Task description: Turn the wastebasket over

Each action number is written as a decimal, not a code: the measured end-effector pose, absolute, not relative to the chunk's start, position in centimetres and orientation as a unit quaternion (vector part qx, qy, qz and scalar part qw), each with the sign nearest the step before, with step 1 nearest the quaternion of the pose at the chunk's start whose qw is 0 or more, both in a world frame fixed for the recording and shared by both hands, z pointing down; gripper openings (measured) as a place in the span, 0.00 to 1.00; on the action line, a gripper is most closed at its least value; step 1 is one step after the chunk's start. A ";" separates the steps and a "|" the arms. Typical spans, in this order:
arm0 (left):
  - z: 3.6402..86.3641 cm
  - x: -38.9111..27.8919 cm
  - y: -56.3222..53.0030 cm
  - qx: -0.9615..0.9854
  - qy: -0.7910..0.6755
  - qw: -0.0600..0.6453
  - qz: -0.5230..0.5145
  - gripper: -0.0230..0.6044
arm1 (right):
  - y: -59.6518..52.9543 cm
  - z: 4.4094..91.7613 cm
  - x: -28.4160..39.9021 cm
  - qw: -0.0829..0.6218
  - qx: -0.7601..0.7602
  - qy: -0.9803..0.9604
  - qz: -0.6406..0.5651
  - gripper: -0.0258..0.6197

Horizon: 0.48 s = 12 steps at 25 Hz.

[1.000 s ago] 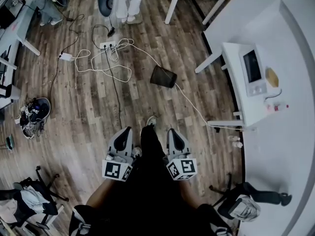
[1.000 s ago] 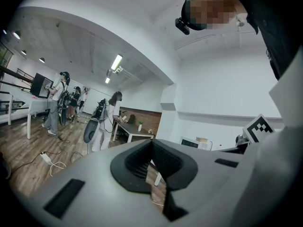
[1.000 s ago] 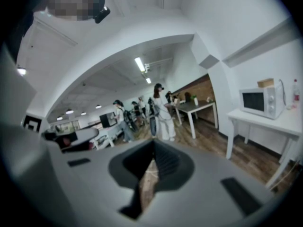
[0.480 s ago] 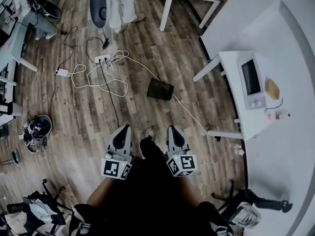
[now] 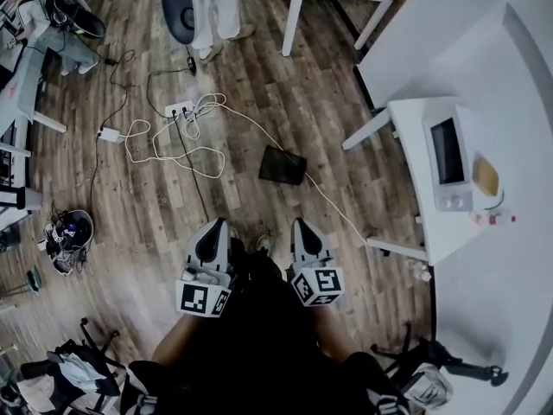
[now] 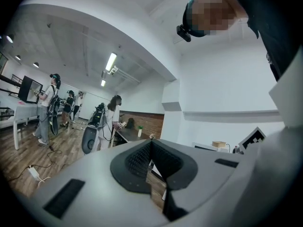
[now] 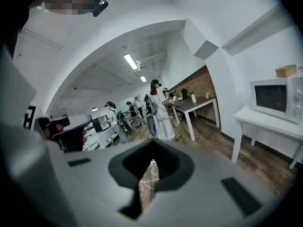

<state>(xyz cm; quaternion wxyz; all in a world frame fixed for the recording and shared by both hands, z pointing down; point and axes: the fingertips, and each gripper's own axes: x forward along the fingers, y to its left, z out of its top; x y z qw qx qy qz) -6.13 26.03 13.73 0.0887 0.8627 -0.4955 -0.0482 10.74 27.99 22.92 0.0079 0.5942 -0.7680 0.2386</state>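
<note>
Two grippers were held side by side at 6 o'clock in the head view. Both were closed and empty: the left gripper [image 5: 216,224] had its jaws meeting with nothing between them, and the right gripper [image 5: 302,225] the same.

One wastebasket [image 5: 282,165], dark, lay on the wood floor [image 5: 242,206] at about 12 o'clock from the grippers, well apart from both. Only the head view showed it.

One white cable [image 5: 333,204] ran past the basket's 3 o'clock edge, from a power strip [image 5: 179,109] at 10 o'clock down towards 4 o'clock. Loose loops of cable lay at 9 o'clock of the basket.

One microwave [image 5: 451,164] stood on a white table [image 5: 415,232] at 3 o'clock, and the table's near edge bounded the floor on that side. The right gripper view showed the microwave's front door and one grey table [image 7: 196,103] beyond it. The left gripper view showed four people standing across the room.

Bare floor lay open between the grippers and the basket.
</note>
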 end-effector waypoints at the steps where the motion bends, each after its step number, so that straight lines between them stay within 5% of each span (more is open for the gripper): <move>1: 14.0 -6.1 25.5 0.863 -0.495 0.089 -0.045 0.09 | 27.4 23.2 10.6 0.010 0.594 -0.768 0.241 0.09; 12: 16.3 -6.5 13.0 0.889 -0.442 0.112 -0.031 0.09 | 17.1 25.1 8.7 0.022 0.625 -0.741 0.247 0.09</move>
